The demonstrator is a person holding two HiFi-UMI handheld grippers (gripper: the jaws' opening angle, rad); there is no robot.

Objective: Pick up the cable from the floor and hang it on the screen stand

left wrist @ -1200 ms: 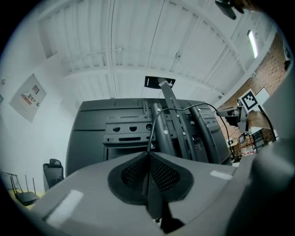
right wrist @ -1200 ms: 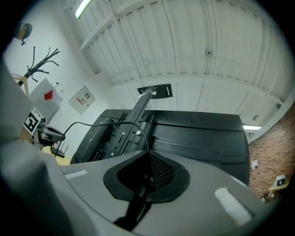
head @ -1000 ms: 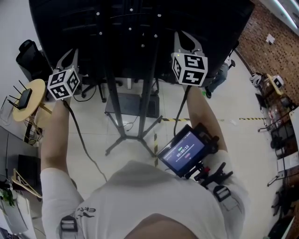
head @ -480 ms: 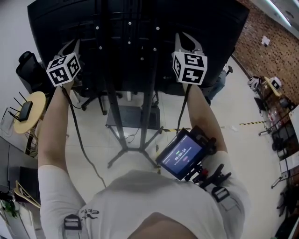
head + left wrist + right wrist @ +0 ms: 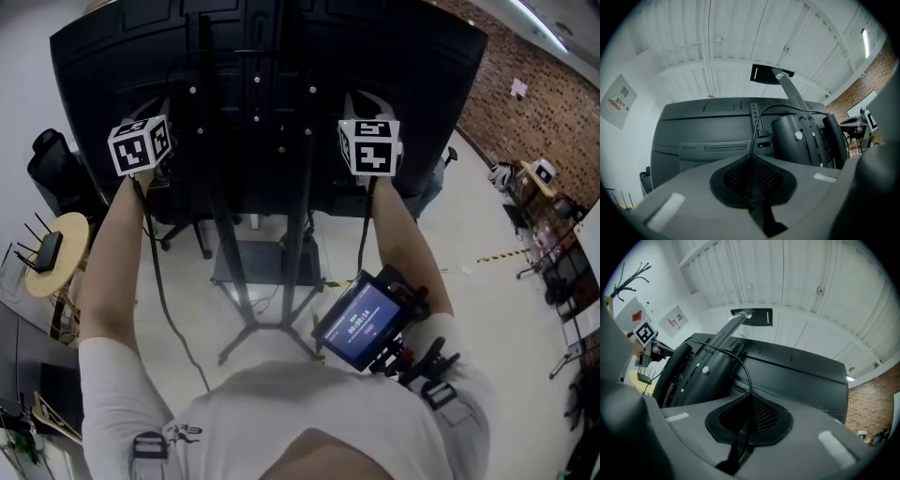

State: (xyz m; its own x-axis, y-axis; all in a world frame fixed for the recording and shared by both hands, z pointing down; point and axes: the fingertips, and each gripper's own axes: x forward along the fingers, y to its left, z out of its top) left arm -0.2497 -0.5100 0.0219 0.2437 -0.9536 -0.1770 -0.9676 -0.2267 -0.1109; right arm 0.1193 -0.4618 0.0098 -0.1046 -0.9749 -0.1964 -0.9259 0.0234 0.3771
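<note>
A thin black cable rises from between the pads of my left gripper and arches right, over the stand's black column. In the right gripper view the same cable leaves my right gripper and curves left toward the column. Both grippers are shut on it. From the head view, the left gripper and right gripper are held high on either side of the stand's poles, against the back of the big black screen. There the cable is lost against the dark panel.
The stand's legs spread on the pale floor below. A round wooden side table and a black chair stand at left. A brick wall and clutter lie at right. A small lit display hangs at the person's chest.
Both grippers have risen and closed in on the back of the screen; the left one moved up and right. The cable stays gripped in both.
</note>
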